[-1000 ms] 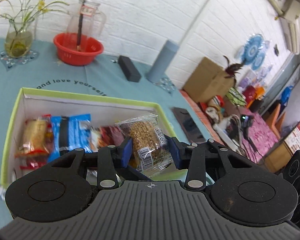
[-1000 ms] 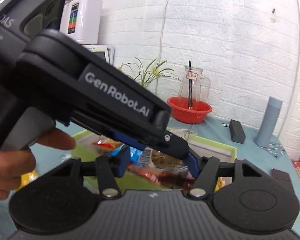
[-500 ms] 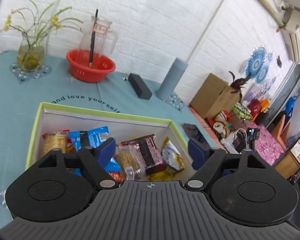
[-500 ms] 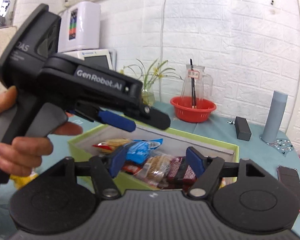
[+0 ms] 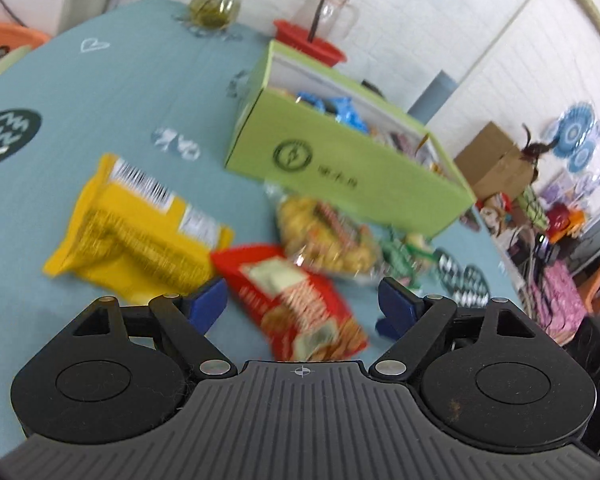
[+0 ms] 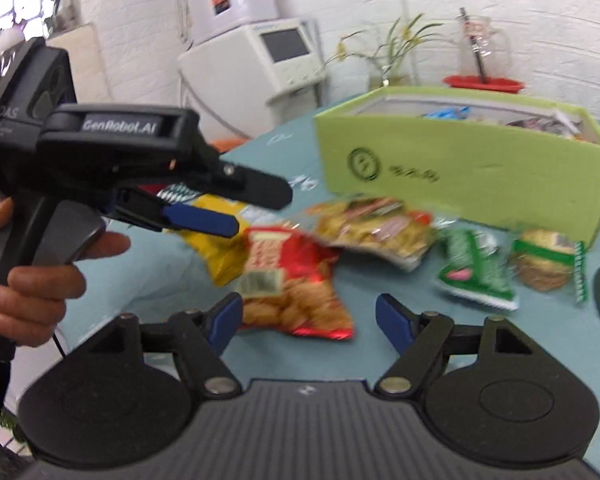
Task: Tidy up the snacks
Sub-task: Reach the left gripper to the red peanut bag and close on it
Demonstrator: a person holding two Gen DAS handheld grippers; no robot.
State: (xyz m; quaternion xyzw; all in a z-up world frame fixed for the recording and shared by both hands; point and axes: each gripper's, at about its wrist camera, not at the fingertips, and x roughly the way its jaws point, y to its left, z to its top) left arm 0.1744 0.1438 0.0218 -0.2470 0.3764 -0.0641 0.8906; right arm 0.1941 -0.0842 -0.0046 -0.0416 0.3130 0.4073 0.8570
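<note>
The left gripper (image 5: 302,304) is wide and holds nothing; the right gripper (image 6: 308,316) is opening, also with nothing gripped. The red snack bag (image 6: 292,280) lies on the table (image 5: 120,92) near the green box (image 6: 460,172).

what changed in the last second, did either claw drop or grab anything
The left claw let go of the clear-wrapped snack it held over the green box, and both claws swung away to the loose packets on the table. Both now frame the red packet without gripping; the right claw is opening. The box and packets stayed put.
</note>
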